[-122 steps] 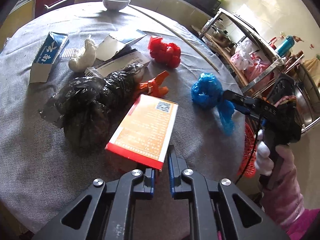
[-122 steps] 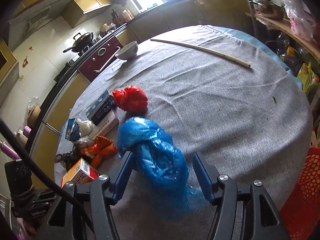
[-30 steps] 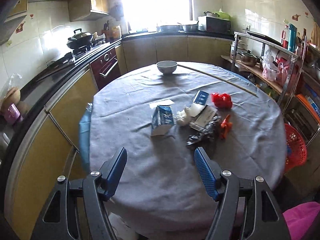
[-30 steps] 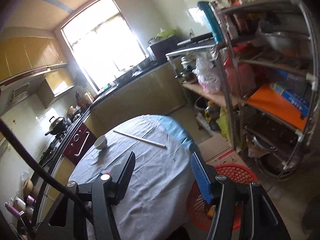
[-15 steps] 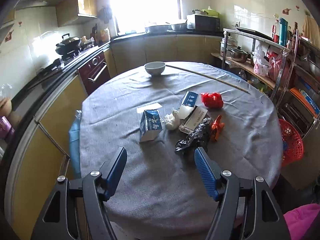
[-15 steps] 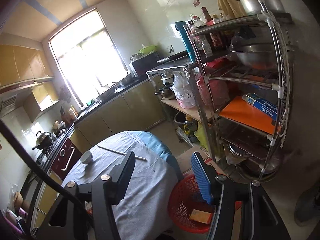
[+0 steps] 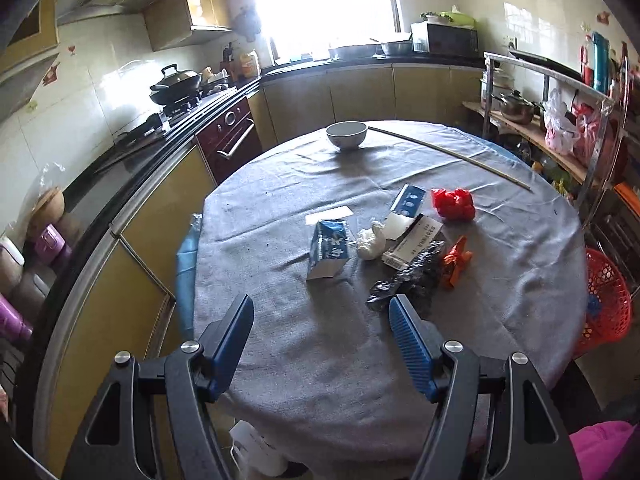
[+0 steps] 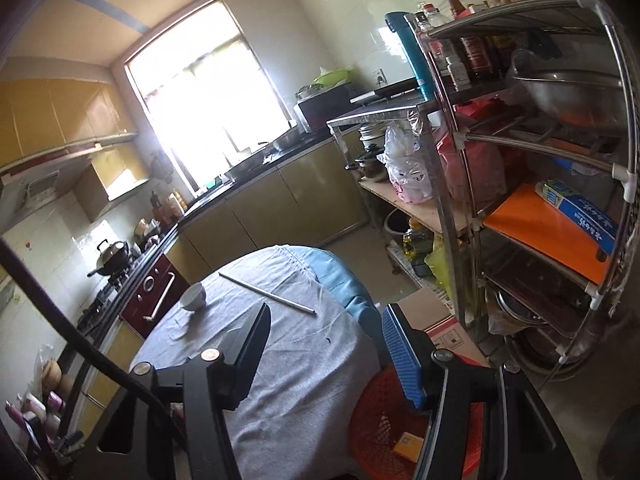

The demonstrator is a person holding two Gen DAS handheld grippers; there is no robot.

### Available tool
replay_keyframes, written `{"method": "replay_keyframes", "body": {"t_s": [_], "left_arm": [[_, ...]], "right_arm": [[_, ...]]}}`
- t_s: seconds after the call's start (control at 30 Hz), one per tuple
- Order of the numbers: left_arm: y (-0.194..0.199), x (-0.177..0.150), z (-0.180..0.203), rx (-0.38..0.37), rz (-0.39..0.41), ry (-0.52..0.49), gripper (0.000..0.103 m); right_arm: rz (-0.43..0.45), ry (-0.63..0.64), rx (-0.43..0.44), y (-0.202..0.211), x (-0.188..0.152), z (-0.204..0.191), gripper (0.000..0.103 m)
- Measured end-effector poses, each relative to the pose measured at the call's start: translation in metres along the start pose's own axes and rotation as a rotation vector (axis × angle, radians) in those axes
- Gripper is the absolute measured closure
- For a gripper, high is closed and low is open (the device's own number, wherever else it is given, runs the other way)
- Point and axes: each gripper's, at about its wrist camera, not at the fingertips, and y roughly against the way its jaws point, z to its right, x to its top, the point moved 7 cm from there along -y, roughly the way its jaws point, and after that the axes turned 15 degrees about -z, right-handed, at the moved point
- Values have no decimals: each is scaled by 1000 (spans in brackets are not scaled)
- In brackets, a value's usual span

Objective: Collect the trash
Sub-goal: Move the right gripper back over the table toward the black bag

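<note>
My left gripper (image 7: 320,332) is empty, jaws apart, above the table's (image 7: 320,380) near edge. My right gripper (image 8: 324,344) is likewise agape and empty, above the red basket (image 8: 380,412) beside the table. Trash remains mid-table: carton (image 7: 329,248), black bag (image 7: 408,280), red bag (image 7: 454,202).

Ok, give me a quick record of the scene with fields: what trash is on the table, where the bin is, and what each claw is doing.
table trash: milk carton, white wad, black bag, red bag, orange wrapper
bin: red basket beside the table, orange box inside
left claw: open, empty
right claw: open, empty
</note>
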Motion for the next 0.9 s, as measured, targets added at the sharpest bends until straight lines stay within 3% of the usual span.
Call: {"method": "replay_keyframes", "body": {"t_s": [0.37,0.63,0.9], "left_arm": [[24,38,67,-19,-12,-53,31],[44,54,103,-22,12,-88,31],[65,66,107,12,92,-102,30]], "right_arm": [[-1,-6,-33,-6,-9,70,41],[13,-82,-11,0,-14,121,41],[5,-98,38,1,-9,126,41]]}}
